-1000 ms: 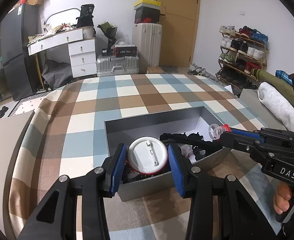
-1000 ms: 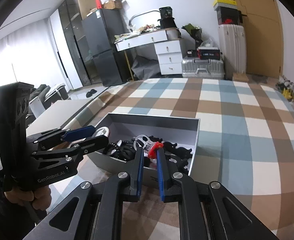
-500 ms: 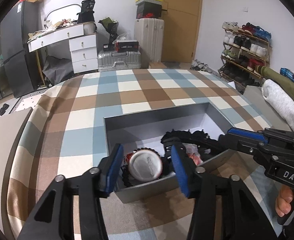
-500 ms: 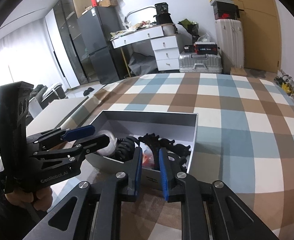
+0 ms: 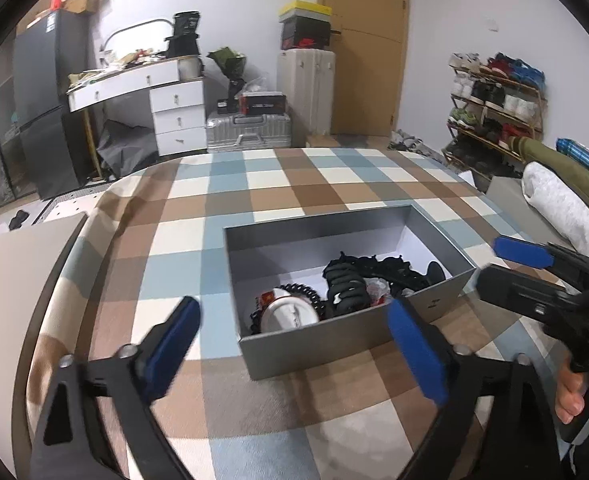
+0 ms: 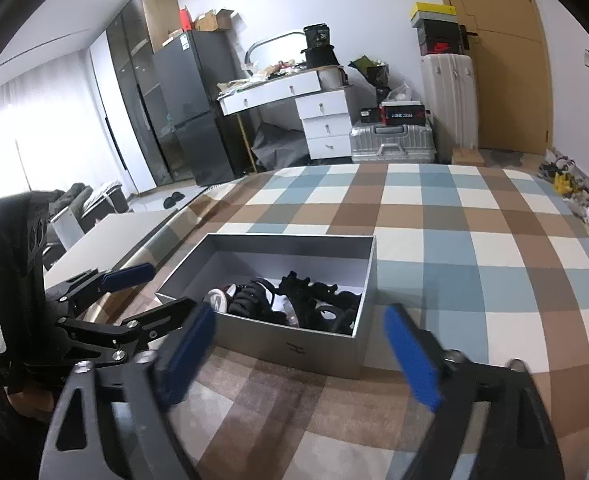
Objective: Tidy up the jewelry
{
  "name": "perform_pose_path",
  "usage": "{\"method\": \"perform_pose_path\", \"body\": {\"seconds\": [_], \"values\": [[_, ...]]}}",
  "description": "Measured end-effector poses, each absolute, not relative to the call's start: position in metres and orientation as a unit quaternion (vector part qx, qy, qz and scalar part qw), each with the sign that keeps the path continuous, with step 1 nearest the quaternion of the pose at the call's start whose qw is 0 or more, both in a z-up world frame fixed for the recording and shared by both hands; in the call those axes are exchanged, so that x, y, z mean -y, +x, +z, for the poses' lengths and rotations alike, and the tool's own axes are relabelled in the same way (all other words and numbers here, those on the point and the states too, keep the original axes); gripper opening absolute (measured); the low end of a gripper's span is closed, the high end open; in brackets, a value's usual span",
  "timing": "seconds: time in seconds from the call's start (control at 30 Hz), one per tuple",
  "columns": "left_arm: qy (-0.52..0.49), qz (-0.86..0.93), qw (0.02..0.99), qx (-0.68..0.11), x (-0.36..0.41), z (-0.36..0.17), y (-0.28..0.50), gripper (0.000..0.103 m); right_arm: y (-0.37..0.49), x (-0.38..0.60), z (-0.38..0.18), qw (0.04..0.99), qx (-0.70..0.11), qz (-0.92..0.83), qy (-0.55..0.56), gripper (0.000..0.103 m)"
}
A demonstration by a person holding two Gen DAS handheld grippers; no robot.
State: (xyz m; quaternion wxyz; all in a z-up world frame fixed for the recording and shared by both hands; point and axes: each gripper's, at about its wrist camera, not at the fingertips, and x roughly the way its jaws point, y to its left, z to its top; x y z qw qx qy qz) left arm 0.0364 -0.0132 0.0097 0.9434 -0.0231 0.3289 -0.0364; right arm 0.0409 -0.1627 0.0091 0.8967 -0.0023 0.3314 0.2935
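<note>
Worktop: the checked cloth (image 5: 254, 184) is covering the worktop, and the grey box is sitting on it, nearer your side than the far edge.
Grey box: the open grey box (image 5: 314, 344) is holding all the jewelry showing in either view; its far half is lying bare and white.
Jewelry pile: black chain-like pieces (image 5: 346, 280) are lying tangled in the near half of the box, with bits of red and white among them; you cannot tell single pieces apart in the tangle.
Round white piece: the round white piece (image 5: 290, 314) is lying in the near left corner of the box, touching the black tangle.
Progress: you are looking at a box where everything visible is already inside, nothing lying loose on the cloth. By my reading the gathering is done or close to it. What is left, if anything, is untangling and sorting inside the box.
Left gripper: the left gripper (image 5: 294, 344) is hovering just short of the near wall of the box, its blue fingers (image 5: 174, 340) spread wide, holding nothing, touching nothing.
Right gripper: the right gripper (image 6: 302, 350) is hanging at the near right of the box, its fingers (image 6: 410, 360) likewise spread wide and empty, clear of box and cloth.
</note>
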Motion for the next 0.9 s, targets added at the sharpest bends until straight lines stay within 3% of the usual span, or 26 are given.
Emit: {"method": "perform_pose_path", "body": {"seconds": [0.03,0.43,0.9], "values": [[-0.026,-0.035,0.944,-0.326,0.013,0.009,0.035,0.102,0.04,0.164,0.009,0.898,-0.33,0.292,0.001,0.103],[-0.038,-0.001,0.964,-0.262,0.002,0.013,0.021,0.102,0.026,0.165,0.012,0.904,-0.295,0.308,-0.016,0.103],[-0.025,-0.006,0.965,-0.26,0.007,0.004,0.019,0.102,0.021,0.17,0.001,0.917,-0.257,0.305,-0.026,0.103]]}}
